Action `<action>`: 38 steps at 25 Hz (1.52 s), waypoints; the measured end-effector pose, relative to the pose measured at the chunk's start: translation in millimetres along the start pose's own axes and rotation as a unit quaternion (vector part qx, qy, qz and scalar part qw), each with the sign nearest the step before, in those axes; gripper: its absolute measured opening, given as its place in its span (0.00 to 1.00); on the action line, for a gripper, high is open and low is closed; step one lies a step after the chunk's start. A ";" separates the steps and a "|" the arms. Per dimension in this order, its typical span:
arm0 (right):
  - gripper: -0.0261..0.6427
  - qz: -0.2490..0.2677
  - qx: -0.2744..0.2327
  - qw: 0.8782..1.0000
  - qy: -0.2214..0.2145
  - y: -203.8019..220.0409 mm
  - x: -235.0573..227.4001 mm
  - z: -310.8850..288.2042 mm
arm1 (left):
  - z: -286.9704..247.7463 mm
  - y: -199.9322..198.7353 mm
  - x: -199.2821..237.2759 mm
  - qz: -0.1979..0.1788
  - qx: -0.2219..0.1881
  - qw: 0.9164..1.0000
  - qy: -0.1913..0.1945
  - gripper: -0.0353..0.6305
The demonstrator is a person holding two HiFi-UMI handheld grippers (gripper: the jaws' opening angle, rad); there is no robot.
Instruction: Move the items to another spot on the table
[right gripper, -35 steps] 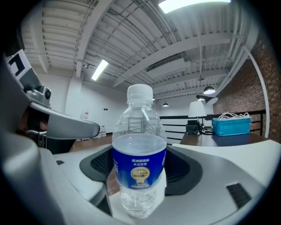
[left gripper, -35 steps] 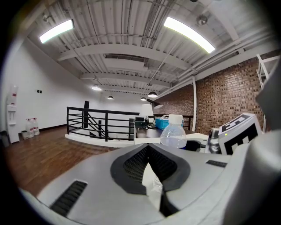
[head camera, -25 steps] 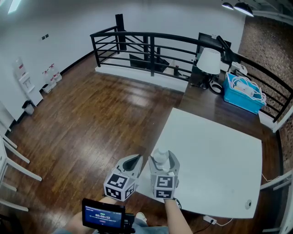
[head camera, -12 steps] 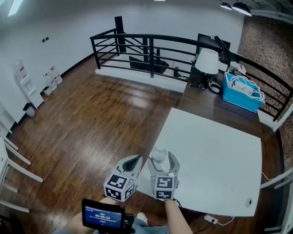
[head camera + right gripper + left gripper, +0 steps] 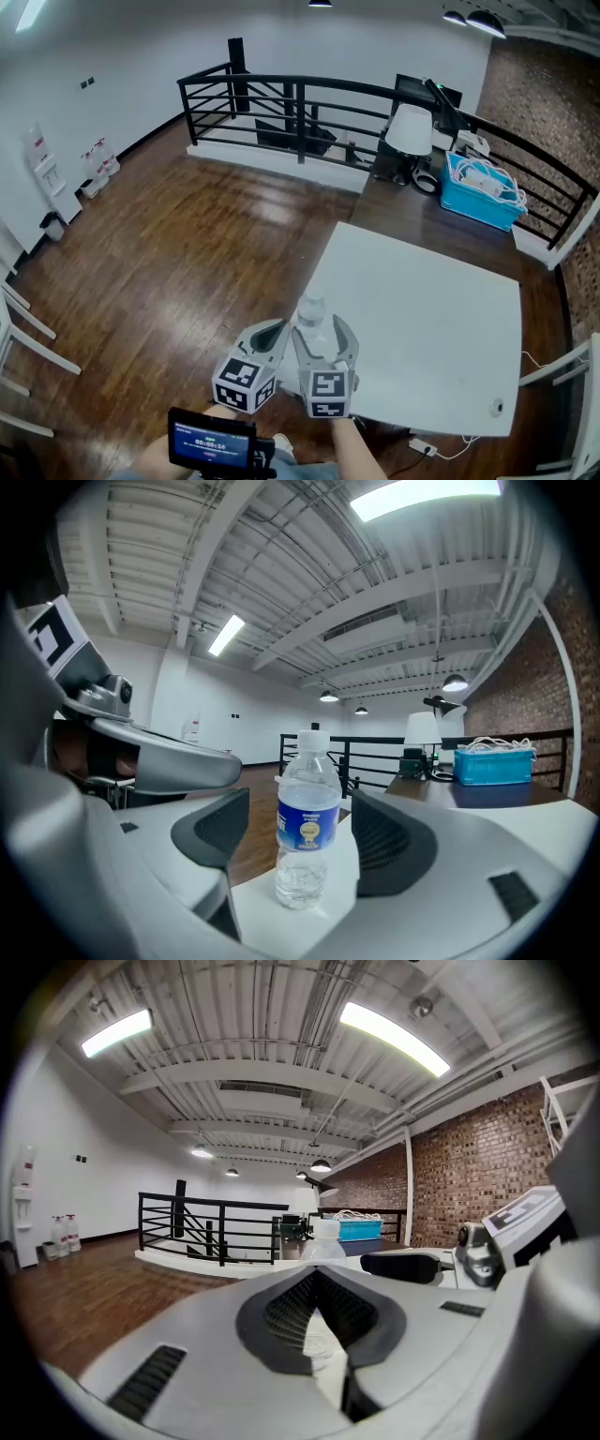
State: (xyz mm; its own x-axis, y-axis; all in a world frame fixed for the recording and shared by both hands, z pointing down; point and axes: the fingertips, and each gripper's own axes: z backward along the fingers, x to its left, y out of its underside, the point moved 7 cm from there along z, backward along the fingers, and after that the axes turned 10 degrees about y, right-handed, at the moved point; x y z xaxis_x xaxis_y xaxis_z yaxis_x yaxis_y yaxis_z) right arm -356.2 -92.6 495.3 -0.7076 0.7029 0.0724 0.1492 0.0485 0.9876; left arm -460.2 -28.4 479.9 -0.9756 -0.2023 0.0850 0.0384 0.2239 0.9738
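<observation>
A clear water bottle (image 5: pixel 312 317) with a white cap and blue label stands upright at the near left corner of the white table (image 5: pixel 422 309). My right gripper (image 5: pixel 322 332) straddles it, one jaw on each side. In the right gripper view the bottle (image 5: pixel 307 827) stands between the pads with a gap on both sides; the jaws are closing but do not press on it. My left gripper (image 5: pixel 279 327) hovers just left of the table corner, off the table, shut with nothing in it. In the left gripper view the bottle (image 5: pixel 324 1239) shows just beyond its tips (image 5: pixel 316 1274).
A dark desk (image 5: pixel 427 211) behind the table carries a blue bin of cables (image 5: pixel 480 192) and a white lamp (image 5: pixel 409 130). A black railing (image 5: pixel 281 101) runs along the back. A small round object (image 5: pixel 497 407) lies near the table's front right corner. White chairs (image 5: pixel 21 328) stand at far left.
The right gripper's jaws look spread wider around the bottle, and more of the bottle shows above them. The head view has shifted slightly. The left gripper has stayed put.
</observation>
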 end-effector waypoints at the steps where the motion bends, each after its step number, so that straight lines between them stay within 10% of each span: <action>1: 0.53 0.001 -0.001 1.000 0.000 -2.6 -1.0 4.3 | 0.4 -1.4 -3.3 0.000 -0.001 1.000 0.001 0.08; 24: 0.03 -0.006 -0.021 0.995 0.092 -60.9 -126.6 111.7 | -65.1 -52.5 -149.8 -0.040 -0.035 0.992 0.118 0.08; 38: 0.02 -0.011 -0.053 0.987 0.152 -73.3 -227.2 175.2 | -119.8 -81.6 -253.0 -0.058 -0.045 0.981 0.179 0.08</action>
State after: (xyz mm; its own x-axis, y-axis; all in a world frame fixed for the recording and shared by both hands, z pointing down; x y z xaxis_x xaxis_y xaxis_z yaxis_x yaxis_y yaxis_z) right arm -85.4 -131.5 382.1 -0.8872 0.4555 0.0730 0.0692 -0.0251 0.9973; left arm -190.6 -109.7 404.2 -0.8363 -0.5476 0.0250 -0.0345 0.0981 0.9946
